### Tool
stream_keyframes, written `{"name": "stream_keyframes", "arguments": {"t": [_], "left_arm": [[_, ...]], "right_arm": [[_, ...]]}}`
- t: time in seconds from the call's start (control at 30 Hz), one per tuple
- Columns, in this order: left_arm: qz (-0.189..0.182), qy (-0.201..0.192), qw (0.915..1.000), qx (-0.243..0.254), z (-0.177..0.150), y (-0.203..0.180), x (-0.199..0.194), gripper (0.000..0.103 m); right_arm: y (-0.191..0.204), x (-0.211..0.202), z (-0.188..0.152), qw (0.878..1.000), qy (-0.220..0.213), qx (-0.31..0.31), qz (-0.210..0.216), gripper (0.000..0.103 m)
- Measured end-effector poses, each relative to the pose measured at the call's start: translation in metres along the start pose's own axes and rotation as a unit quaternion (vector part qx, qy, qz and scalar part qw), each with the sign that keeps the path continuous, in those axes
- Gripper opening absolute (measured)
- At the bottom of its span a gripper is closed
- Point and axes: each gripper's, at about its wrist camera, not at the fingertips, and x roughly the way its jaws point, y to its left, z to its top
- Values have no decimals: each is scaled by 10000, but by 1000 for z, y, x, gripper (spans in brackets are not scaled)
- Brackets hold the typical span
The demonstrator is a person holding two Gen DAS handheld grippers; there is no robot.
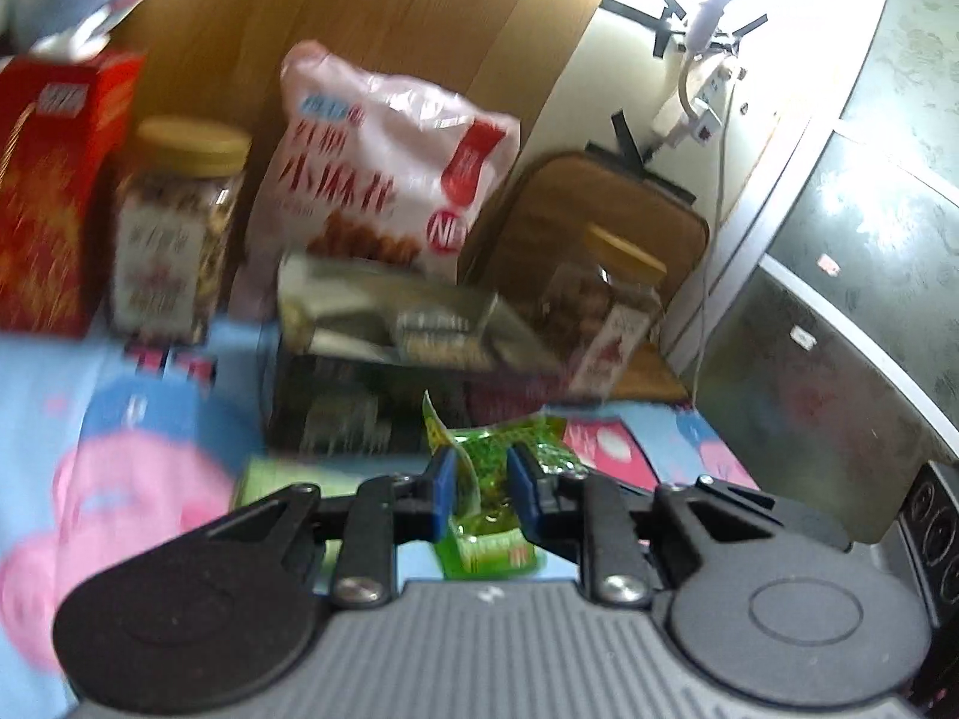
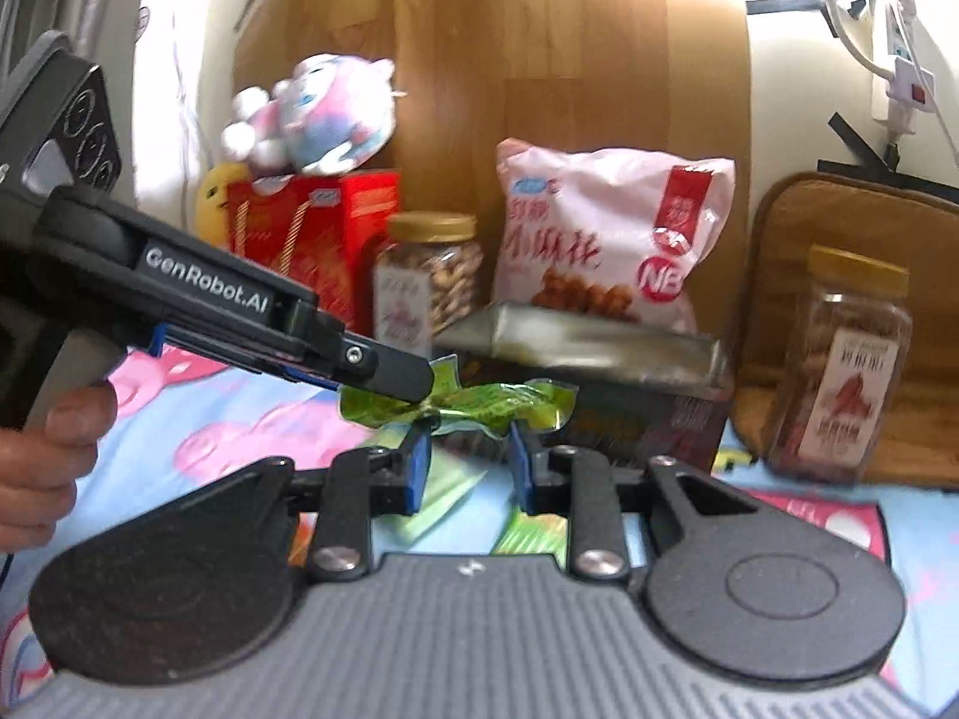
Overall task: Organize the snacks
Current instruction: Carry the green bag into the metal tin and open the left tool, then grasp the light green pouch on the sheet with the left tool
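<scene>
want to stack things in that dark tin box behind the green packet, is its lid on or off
Partly off. The silver lid sits tilted and askew on the dark tin box, not seated flat. Whether anything is inside cannot be told.

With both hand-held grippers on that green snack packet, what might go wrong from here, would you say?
1. The left hand-held gripper and the right hand-held gripper both pinch the same thin green packet; pulling them apart could tear it.
2. Each grips only crumpled wrapper, so the packet could slip free.
3. The jar stands close on the right; a swing could knock it over.
</scene>
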Motion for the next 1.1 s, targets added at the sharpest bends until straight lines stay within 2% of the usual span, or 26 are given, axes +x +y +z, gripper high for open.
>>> {"name": "stream_keyframes", "arguments": {"t": [0.17, 0.27, 0.37, 0.47, 0.57, 0.73, 0.9, 1.0, 1.1], "left_arm": [[204, -88, 9997, 39, 43, 8, 44, 19], [376, -57, 9993, 36, 58, 18, 69, 19], [555, 16, 9985, -8, 65, 29, 91, 20], [842, 76, 9964, 50, 67, 36, 111, 20], [1081, 29, 9940, 189, 66, 38, 121, 20], [1058, -154, 9940, 250, 63, 39, 105, 23], [772, -368, 9962, 142, 47, 49, 55, 23], [730, -166, 9972, 47, 26, 65, 30, 30], [746, 193, 9970, -63, 5, 84, 22, 40]], "right_arm": [[-37, 49, 30, 9993, 276, 260, -8, 31], [-51, 78, 37, 9980, 467, 413, -47, 31], [-56, 100, 35, 9970, 639, 410, -161, 34], [-55, 116, 32, 9963, 747, 303, -303, 41], [-53, 120, 30, 9967, 719, 246, -302, 44], [-52, 105, 30, 9970, 585, 449, -224, 44], [-44, 67, 19, 9973, 299, 665, 40, 44], [-33, 49, 5, 9947, 511, 757, 470, 44], [-10, 51, -9, 9913, 902, 469, 836, 45]]}}
